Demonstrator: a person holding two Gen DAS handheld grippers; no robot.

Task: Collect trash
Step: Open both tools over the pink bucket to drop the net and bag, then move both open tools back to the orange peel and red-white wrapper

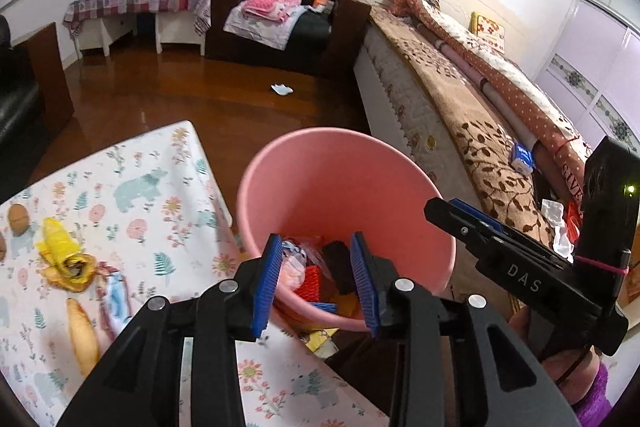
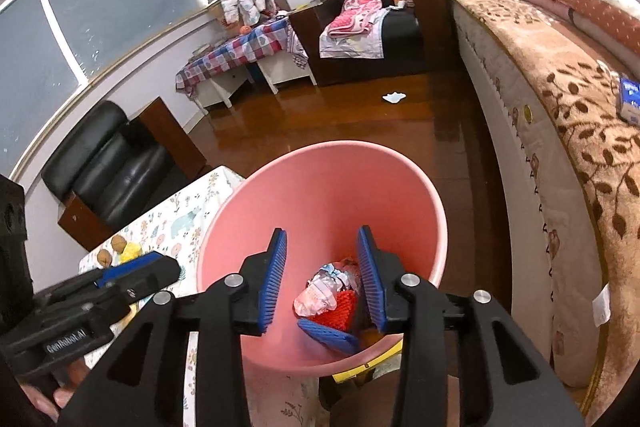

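I hold both grippers over the pink bin point(image 2: 320, 211), which stands on the floor between the table point(image 1: 132, 187) and the bed point(image 1: 460, 115). My right gripper point(image 2: 322, 277) hangs above the bin's mouth with its jaws spread wide and nothing between them. My left gripper point(image 1: 316, 281) sits at the bin's near rim beside the table, jaws likewise parted and empty. Inside the bin, at the bottom, lie a crumpled pinkish wrapper point(image 2: 320, 293), a red piece point(image 2: 344, 309), a blue piece point(image 2: 326, 335) and a black piece point(image 1: 338, 263). On the table to the left of the bin rest a banana peel point(image 1: 64, 259) and a walnut point(image 1: 18, 219). Beyond the bin, on the floor before the black sofa point(image 1: 300, 7), lies a scrap of white paper point(image 1: 282, 89). On the bed to the right of the bin sits a small blue pack point(image 1: 522, 157).
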